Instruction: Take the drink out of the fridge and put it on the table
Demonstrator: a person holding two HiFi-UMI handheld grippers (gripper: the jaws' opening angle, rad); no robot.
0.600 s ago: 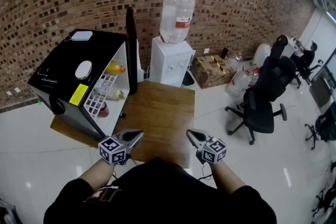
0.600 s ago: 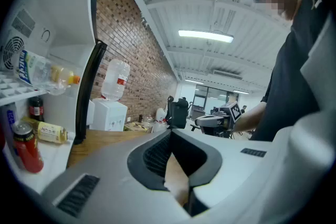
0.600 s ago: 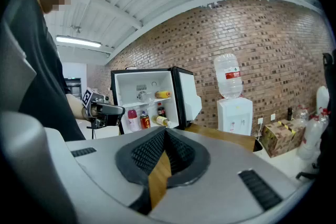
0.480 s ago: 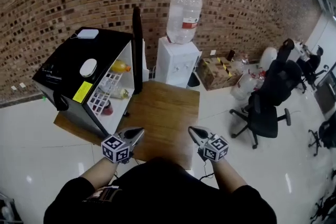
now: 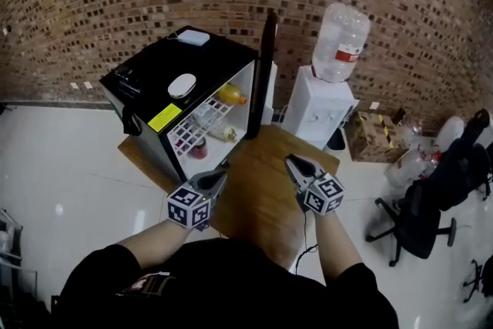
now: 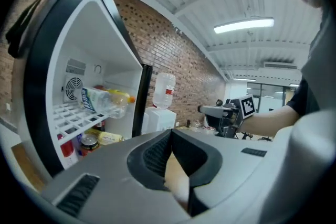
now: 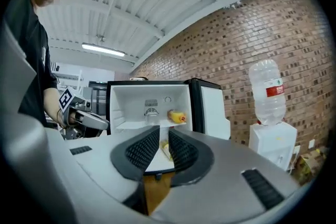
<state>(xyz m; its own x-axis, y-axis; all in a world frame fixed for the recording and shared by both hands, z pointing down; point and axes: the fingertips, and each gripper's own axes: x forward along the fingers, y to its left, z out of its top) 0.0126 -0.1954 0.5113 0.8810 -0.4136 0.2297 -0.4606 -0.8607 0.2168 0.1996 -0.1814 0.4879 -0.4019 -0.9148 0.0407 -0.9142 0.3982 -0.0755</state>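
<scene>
- Fridge [image 5: 166,81] now sits nearer centre; left gripper [image 5: 219,175] and right gripper [image 5: 293,161] are closer to its open front.
- Step: approach. The drink [image 5: 231,95] is on the top shelf, 11 o'clock from the grippers, untouched.
- Left gripper closed, empty; right gripper's jaws slightly parted, empty.
- Next, probably: widen the right jaws, reach in, grip the drink, bring it back to the table [image 5: 262,200].
</scene>
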